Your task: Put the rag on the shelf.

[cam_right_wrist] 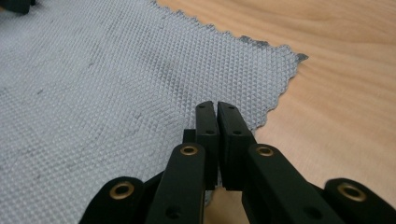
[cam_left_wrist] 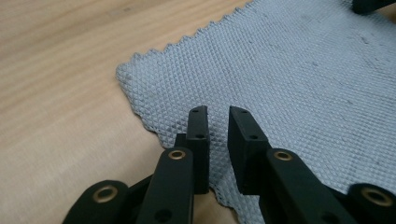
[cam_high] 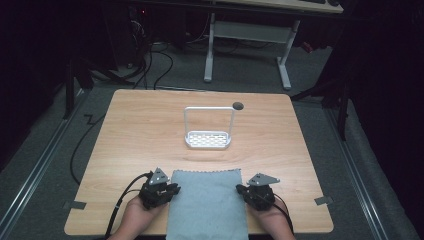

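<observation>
- A grey cloth [cam_high: 207,202] lies flat on the wooden table [cam_high: 130,135], at the near edge; its near end is cut off by the bottom of the high view.
- The left gripper [cam_high: 172,189] sits at the cloth's left edge. In the left gripper view its jaws stand a little apart over that edge [cam_left_wrist: 217,135], gripping nothing.
- The right gripper [cam_high: 240,189] sits at the cloth's right edge. Its jaws [cam_right_wrist: 216,135] are nearly pressed together; whether cloth is pinched between them cannot be made out.
- Beyond the cloth stands a white rack [cam_high: 208,139] with a tall handle.
- Past the rack, a small dark round spot [cam_high: 238,105] is too small to identify.
- The room around the table is dark.
</observation>
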### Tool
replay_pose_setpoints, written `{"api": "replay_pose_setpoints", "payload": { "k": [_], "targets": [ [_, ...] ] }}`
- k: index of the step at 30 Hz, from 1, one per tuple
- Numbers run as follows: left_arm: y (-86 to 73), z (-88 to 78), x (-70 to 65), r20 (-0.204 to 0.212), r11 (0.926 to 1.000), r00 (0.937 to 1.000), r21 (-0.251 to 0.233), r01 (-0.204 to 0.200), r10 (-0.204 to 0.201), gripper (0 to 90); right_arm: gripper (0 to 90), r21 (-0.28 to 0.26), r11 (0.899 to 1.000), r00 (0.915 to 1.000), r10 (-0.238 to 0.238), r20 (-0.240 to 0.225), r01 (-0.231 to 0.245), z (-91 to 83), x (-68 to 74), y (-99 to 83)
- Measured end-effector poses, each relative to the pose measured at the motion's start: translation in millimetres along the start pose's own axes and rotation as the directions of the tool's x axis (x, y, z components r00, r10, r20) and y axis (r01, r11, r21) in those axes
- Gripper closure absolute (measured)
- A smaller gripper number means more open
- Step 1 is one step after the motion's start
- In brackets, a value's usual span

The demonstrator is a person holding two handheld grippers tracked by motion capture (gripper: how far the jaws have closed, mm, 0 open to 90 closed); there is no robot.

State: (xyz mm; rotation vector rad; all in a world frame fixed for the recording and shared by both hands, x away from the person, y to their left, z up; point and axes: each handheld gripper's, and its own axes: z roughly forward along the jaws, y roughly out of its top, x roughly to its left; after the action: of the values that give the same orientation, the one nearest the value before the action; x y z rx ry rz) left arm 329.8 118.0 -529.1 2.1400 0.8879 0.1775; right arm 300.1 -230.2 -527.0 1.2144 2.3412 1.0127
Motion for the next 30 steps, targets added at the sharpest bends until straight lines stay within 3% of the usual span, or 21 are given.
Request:
{"api": "replay_pose_setpoints", "payload": {
  "k": [1, 4, 5, 6, 8, 9, 12, 17, 22, 23, 26, 28, 30],
  "targets": [
    [-3.7, -4.1, -0.3, 0.024, 0.9999, 0.9997, 0.006, 0.01, -0.01, 78.8, 87.5, -0.011, 1.0, 0.9999, -0.013, 0.002, 0.013, -2.6, 2.9, -3.9],
    [-2.8, -5.2, 1.6, -0.011, 1.0, 0.9999, 0.003, -0.002, 0.002, 75.7, 84.2, -0.016, 1.0, 0.9999, -0.015, -0.004, 0.015, -5.2, 5.0, -6.4],
    [-2.4, -6.1, 9.3, -0.035, 0.9994, 0.999, -0.02, 0.027, -0.027, 74.9, 82.4, -0.073, 0.997, 0.9992, 0.01, -0.039, -0.012, -11.2, 3.0, -4.2],
    [-2.4, -7.1, 12.6, -0.052, 0.999, 0.998, -0.031, 0.033, -0.035, 73.9, 81.7, -0.101, 0.995, 0.9989, 0.022, -0.042, -0.026, -14.6, 0.3, -2.6],
    [-2.5, -8.0, 15.7, -0.067, 0.9977, 0.9965, -0.048, 0.047, -0.05, 69.8, 80.8, -0.116, 0.992, 0.9987, 0.034, -0.037, -0.039, -16.6, -2.1, -2.0],
    [-2.0, -9.7, 21.2, -0.101, 0.996, 0.9928, -0.069, 0.056, -0.063, 67.2, 77.7, -0.139, 0.987, 0.997, 0.07, -0.032, -0.074, -19.5, -9.0, -3.4],
    [3.5, -6.5, 26.7, -0.108, 0.9911, 0.9884, -0.092, 0.096, -0.106, 57.8, 73.0, -0.141, 0.987, 0.9972, 0.073, -0.012, -0.074, -19.5, -15.2, -6.4],
    [15.9, 12.0, 24.8, -0.144, 0.9944, 0.9842, -0.041, 0.097, -0.102, 52.5, 68.7, -0.147, 0.987, 0.998, 0.063, 0.009, -0.061, -18.0, -15.2, -4.4],
    [20.0, 16.0, 21.1, -0.171, 0.9942, 0.9795, -0.036, 0.101, -0.106, 63.1, 67.1, -0.155, 0.986, 0.9971, 0.068, 0.036, -0.061, -19.0, -13.6, -3.7],
    [19.5, 17.7, 16.8, -0.201, 0.9963, 0.976, -0.038, 0.077, -0.083, 66.5, 65.6, -0.159, 0.986, 0.9974, 0.064, 0.034, -0.058, -18.7, -14.6, -3.8],
    [16.1, 18.5, 10.8, -0.206, 0.9974, 0.9767, -0.05, 0.051, -0.06, 78.9, 62.8, -0.153, 0.986, 0.9972, 0.067, 0.034, -0.061, -17.7, -15.4, -3.9],
    [14.1, 18.8, 9.7, -0.188, 0.9972, 0.9806, -0.061, 0.044, -0.055, 87.0, 60.3, -0.154, 0.986, 0.9973, 0.065, 0.034, -0.059, -17.5, -14.9, -3.6],
    [13.9, 18.5, 11.2, -0.176, 0.997, 0.9827, -0.06, 0.049, -0.059, 88.9, 57.9, -0.159, 0.986, 0.9977, 0.058, 0.035, -0.051, -16.1, -14.3, -2.5]
  ]
}}
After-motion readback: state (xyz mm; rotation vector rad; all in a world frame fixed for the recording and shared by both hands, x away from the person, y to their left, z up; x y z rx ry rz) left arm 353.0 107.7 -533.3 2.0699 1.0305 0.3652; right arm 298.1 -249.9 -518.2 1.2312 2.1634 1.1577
